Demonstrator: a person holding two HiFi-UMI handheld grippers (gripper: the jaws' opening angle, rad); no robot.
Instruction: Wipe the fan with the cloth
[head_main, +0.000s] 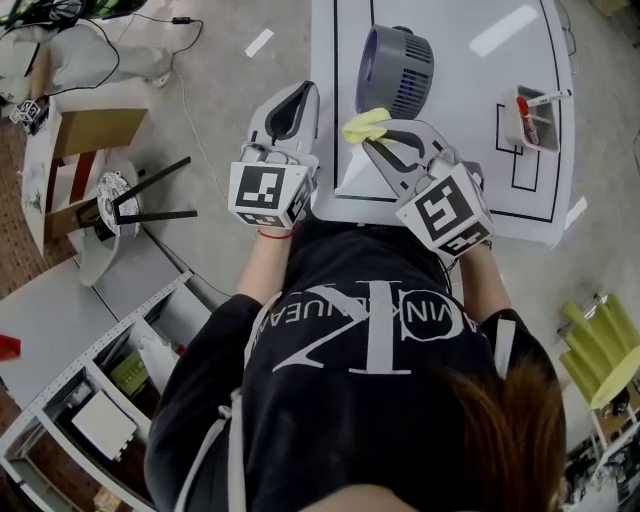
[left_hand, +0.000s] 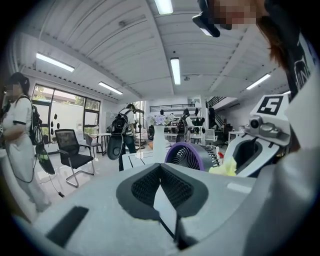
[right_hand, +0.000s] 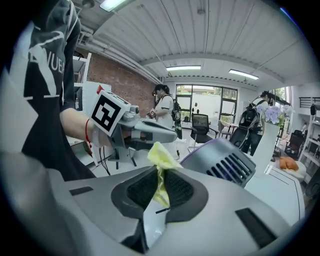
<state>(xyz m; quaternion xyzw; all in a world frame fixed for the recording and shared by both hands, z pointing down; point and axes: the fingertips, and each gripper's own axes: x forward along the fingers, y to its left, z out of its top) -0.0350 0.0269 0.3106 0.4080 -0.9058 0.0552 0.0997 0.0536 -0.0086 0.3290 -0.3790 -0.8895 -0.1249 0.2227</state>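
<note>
A small purple fan (head_main: 394, 70) lies on the white table (head_main: 480, 110), near its left side; it also shows as the fan (left_hand: 189, 154) in the left gripper view and the fan (right_hand: 220, 159) in the right gripper view. My right gripper (head_main: 368, 136) is shut on a yellow cloth (head_main: 365, 124), just in front of the fan; the cloth (right_hand: 160, 172) hangs pinched between the jaws. My left gripper (head_main: 300, 95) is shut and holds nothing, raised beside the table's left edge, left of the fan.
A white tray (head_main: 533, 122) with pens stands at the table's right. A stool (head_main: 120, 203) and shelving (head_main: 100, 400) stand on the floor to the left. People and an office chair (left_hand: 75, 152) are in the room behind.
</note>
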